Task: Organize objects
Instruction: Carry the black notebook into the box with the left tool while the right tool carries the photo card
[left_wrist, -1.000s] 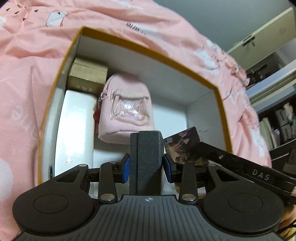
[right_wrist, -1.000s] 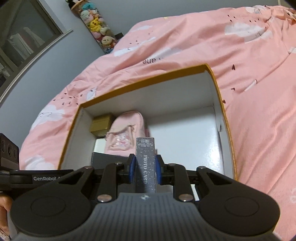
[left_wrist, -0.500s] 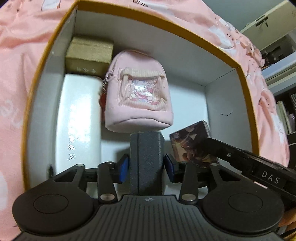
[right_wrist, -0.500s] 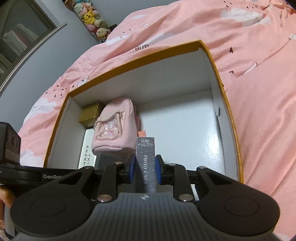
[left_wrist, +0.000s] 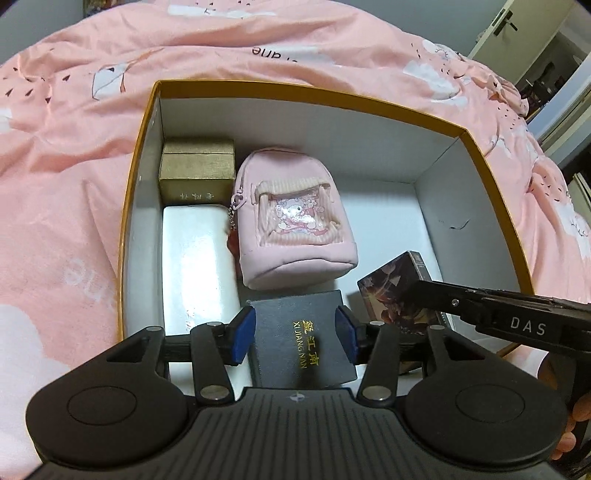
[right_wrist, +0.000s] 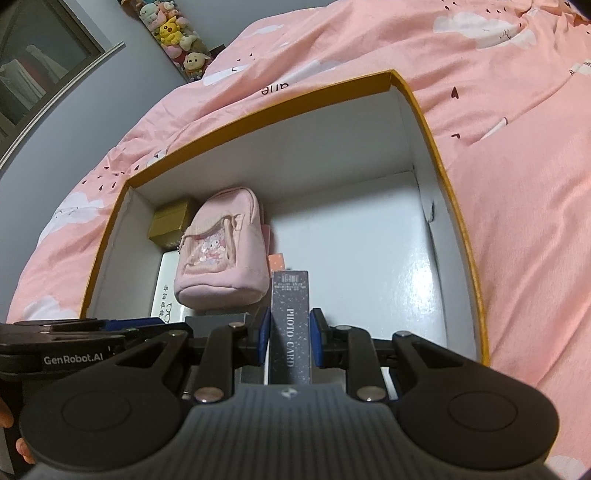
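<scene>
In the left wrist view, the orange-rimmed white cardboard box (left_wrist: 491, 177) sits on the bed's pink cloud-print duvet (left_wrist: 66, 184). Inside it, going left to right: a gold textured gift box (left_wrist: 197, 171) at 10 o'clock, a glossy white oblong case (left_wrist: 195, 258) just below it at 9 o'clock, and a pink plush mini backpack (left_wrist: 295, 221) at the centre, beside both. Those three look already stowed.

At 6 o'clock the left gripper (left_wrist: 295, 330) has just been opening its fingers; the dark grey box with gold lettering (left_wrist: 301, 339) lies flat between the blue pads, which seem to stand clear of its sides, so it reads as set down and being let go.

At 4 o'clock the right gripper (right_wrist: 290, 338) pinches a slim dark photo-card box (right_wrist: 290, 321) on edge, poised over the bare white floor of the cardboard box. That piece is not yet placed; the right half of the box is largely unfilled. A small pink item behind the backpack is too hidden to name.
</scene>
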